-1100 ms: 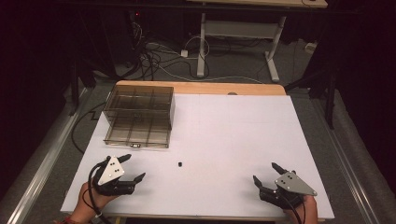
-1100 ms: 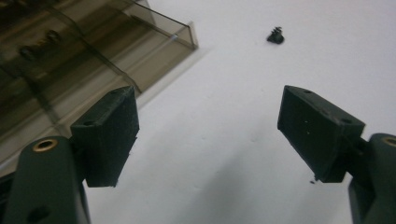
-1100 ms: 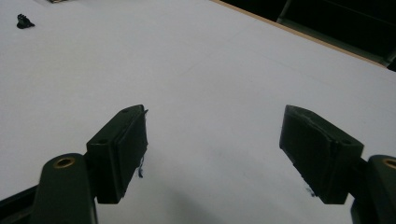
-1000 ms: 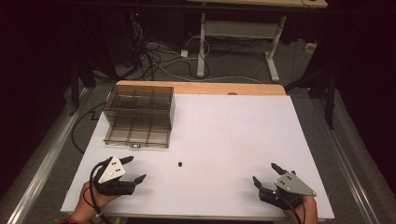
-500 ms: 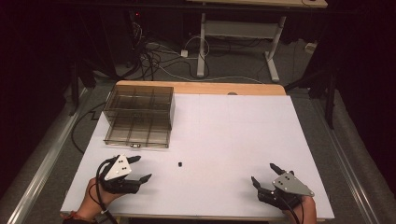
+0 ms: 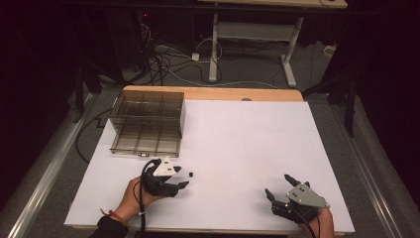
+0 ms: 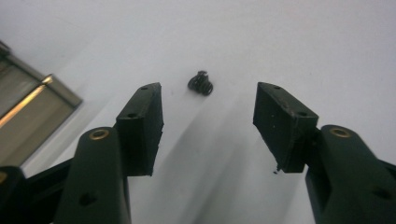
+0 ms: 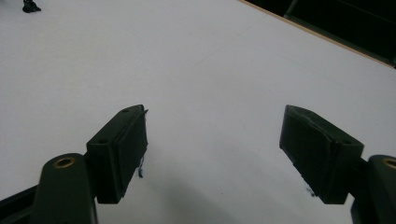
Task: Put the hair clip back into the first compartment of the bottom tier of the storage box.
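1. Two grippers on the white table [image 6: 247, 139] right now, and I'm mostly working the left gripper [image 6: 183, 177].
2. Its jaws have just been closing but there's a clear gap between the pads, nothing pinched yet.
3. What I'm after is a tiny black screw [image 7: 201, 83]. In the left gripper view it lies on the table just past the fingertips [image 7: 142, 112], a bit closer to the left pad than the right one, touching neither.
4. From the high view the same screw [image 6: 191, 174] sits right off the jaw tips.
5. Clear compartment box [image 6: 148, 121] is off beyond the left finger, near but apart.
6. My right gripper [image 6: 280, 191] hangs low over bare table, jaws spread wide and empty, well apart from the screw.
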Available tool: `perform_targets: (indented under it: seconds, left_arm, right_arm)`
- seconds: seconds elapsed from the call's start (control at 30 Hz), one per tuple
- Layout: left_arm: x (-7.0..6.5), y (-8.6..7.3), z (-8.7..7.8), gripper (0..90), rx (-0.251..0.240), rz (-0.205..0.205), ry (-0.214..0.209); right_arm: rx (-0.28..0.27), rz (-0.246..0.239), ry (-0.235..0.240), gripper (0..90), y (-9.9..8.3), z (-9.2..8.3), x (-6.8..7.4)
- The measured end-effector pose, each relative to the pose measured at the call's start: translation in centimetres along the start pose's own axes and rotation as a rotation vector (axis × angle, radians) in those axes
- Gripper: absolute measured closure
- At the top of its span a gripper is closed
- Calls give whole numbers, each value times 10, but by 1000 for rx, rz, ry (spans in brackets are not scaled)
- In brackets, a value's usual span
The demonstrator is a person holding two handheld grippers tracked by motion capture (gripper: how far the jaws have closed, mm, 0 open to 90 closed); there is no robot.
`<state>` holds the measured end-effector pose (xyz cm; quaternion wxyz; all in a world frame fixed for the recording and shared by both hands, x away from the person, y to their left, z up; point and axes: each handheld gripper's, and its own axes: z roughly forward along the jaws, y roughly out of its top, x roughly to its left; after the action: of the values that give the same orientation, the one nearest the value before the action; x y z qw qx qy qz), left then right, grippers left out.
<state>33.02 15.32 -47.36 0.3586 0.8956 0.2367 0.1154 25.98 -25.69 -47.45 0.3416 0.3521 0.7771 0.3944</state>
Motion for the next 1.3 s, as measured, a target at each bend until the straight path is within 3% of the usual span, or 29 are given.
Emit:
perform_targets:
  seconds: [0.1,0.23,0.33,0.4,0.67,0.97,1.3]
  left_arm:
    - [0,6,10,432,11,-28,-17]
    - [2,11,20,460,12,-58,-10]
    - [4,13,25,546,6,-90,-11]
    - [4,15,29,605,25,-81,-11]
    - [2,19,33,756,26,-61,-10]
    - [2,20,31,764,19,-43,0]
    - [2,22,18,765,-43,-39,28]
  right_arm:
    - [2,-3,-1,235,0,0,0]
    - [3,-1,-3,235,0,0,0]
    - [7,-8,-3,235,0,1,1]
    - [7,-12,0,235,0,1,1]
    - [5,-16,2,235,0,1,1]
    - [1,-6,1,235,0,0,0]
    - [-2,-6,-2,235,0,-1,0]
